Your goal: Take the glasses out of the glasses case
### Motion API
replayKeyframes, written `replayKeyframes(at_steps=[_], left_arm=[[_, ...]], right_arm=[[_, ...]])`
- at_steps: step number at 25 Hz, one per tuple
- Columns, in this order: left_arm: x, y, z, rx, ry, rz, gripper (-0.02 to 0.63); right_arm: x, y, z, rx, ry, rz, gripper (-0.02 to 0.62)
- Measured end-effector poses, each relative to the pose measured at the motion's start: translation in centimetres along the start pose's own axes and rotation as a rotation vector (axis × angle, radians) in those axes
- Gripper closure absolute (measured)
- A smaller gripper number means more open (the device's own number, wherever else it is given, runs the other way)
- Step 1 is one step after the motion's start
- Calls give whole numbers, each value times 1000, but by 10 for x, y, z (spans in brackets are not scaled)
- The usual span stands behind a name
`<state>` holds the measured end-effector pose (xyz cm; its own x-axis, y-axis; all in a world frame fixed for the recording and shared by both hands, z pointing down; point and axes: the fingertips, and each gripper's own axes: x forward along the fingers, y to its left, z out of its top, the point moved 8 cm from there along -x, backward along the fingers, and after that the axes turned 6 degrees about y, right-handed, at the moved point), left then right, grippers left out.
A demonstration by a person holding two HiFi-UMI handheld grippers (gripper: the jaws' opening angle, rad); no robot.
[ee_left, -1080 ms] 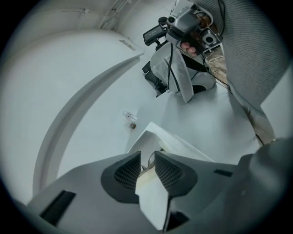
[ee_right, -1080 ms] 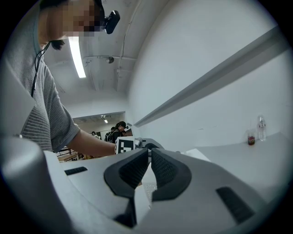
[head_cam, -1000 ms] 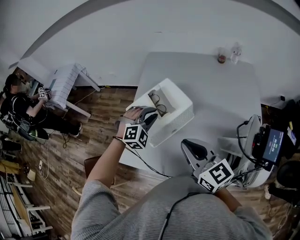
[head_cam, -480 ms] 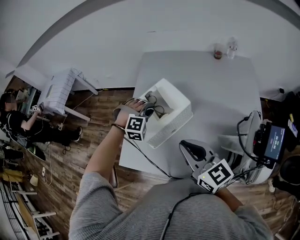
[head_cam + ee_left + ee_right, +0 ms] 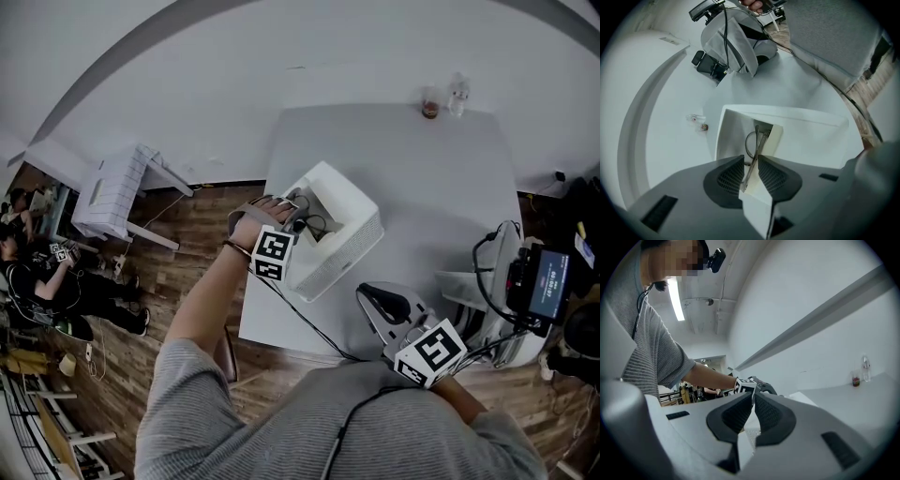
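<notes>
Left gripper (image 5: 751,171): my jaws pinch the glasses (image 5: 756,140), which lie just ahead, inside the case (image 5: 806,119). Right gripper (image 5: 753,405): jaws together, empty. Step: grasp. Next, I judge: lift clear of walls.

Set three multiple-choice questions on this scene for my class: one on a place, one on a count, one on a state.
1. Where are the thin dark-framed glasses?
A. in the open white rectangular case
B. on the floor
C. in the right claw

2. How many small containers stand at the white table's far edge?
A. one
B. two
C. five

3. The left claw is
A. wide open
B. shut on the glasses
C. out of view

Key: 1 A, the frame lies within the case walls; 2 B, two stand side by side; 3 B, its pads pinch the frame.
</notes>
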<state>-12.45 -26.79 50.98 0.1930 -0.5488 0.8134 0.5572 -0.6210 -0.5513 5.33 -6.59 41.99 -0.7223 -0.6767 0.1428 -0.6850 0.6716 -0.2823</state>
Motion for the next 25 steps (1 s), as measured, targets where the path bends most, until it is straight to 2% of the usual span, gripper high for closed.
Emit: replayKeyframes(at_steps=[4, 9, 11, 15, 18, 23, 25], left_arm=[[3, 7, 0, 18, -6, -91, 508], [12, 3, 5, 149, 49, -214, 521], [13, 3, 5, 156, 57, -230, 523], [10, 6, 4, 160, 61, -191, 558], [9, 10, 5, 130, 55, -159, 563], [5, 16, 8, 104, 59, -51, 575], [6, 14, 8, 99, 64, -32, 575]], right_arm=[[3, 1, 1, 1, -4, 2, 580], [3, 2, 1, 19, -7, 11, 580], [3, 0, 1, 22, -14, -1, 580], [2, -4, 2, 15, -18, -26, 580], [0, -7, 1, 23, -18, -36, 580], [0, -7, 2, 24, -14, -37, 580], [1, -6, 3, 31, -5, -38, 580]])
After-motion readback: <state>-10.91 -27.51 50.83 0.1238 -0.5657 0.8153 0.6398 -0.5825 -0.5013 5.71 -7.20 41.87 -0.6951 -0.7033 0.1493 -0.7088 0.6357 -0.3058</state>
